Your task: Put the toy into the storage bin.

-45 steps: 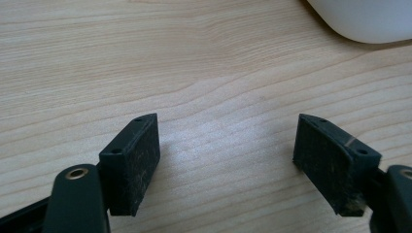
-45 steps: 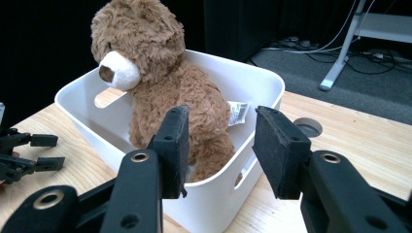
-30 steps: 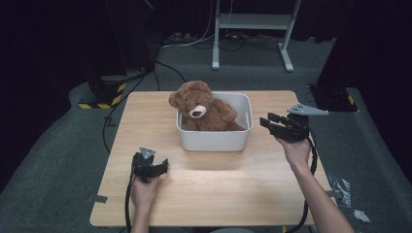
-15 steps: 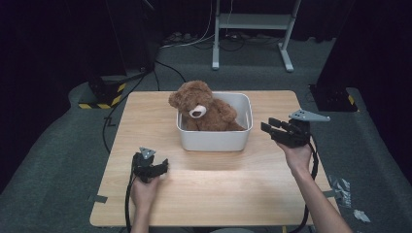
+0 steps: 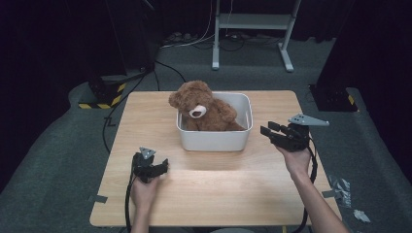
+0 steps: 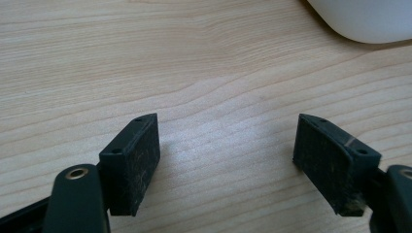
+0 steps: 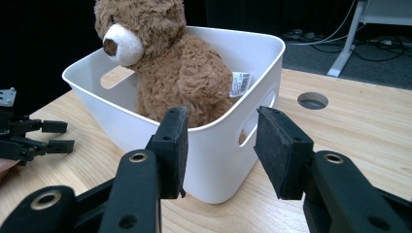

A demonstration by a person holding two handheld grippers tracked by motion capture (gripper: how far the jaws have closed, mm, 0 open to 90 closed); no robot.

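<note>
right gripper view puts the white plastic bin [image 7: 214, 160] holding the brown plush bear [image 7: 170, 63] dead ahead of the spread, empty right gripper [image 7: 221, 138].

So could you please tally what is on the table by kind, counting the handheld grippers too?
Teddy bear: 1, brown, sitting in the bin
Bin: 1, white
Grippers: 2, black, left gripper and right gripper, both open
Total: 4
</note>
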